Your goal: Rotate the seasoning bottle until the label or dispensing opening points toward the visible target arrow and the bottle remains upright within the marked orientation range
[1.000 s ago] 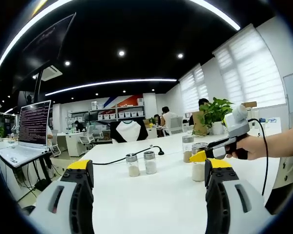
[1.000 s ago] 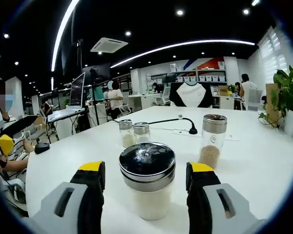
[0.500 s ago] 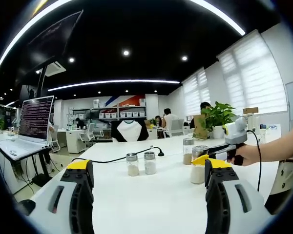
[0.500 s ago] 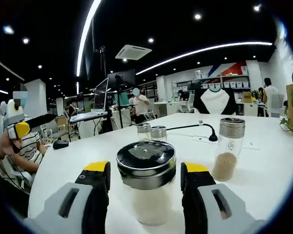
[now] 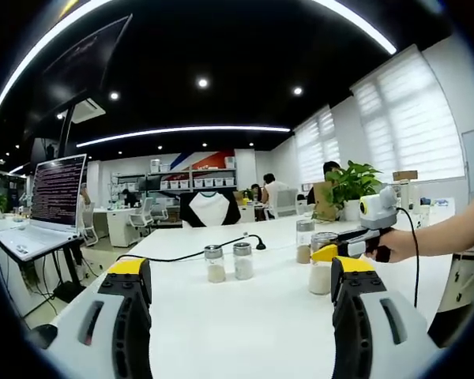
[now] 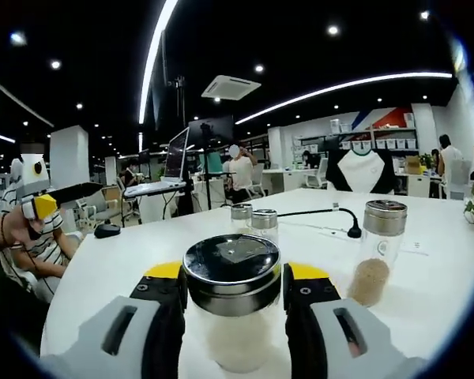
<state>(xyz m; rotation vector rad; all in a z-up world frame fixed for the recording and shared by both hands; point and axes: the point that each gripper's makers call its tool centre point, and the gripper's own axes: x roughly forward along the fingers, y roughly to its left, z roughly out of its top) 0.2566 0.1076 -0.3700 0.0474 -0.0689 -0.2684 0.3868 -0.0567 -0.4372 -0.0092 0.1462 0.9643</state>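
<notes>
The seasoning bottle, clear glass with white powder and a dark chrome-rimmed lid, stands upright on the white table. My right gripper is shut on it, a yellow-tipped jaw pressing each side of the lid. In the left gripper view the same bottle stands at the right, with the right gripper and a hand reaching in to it. My left gripper hovers open over the table with nothing between its jaws. The left gripper also appears at the far left of the right gripper view.
A taller bottle with brown granules stands just right of the held one. Two small shakers sit mid-table beside a black cable. A potted plant is at the table's far end and a laptop on a stand at the left.
The right gripper's jaws have closed in from either side until they touch the bottle's lid. The right view has swung a little. The left gripper has hardly moved.
</notes>
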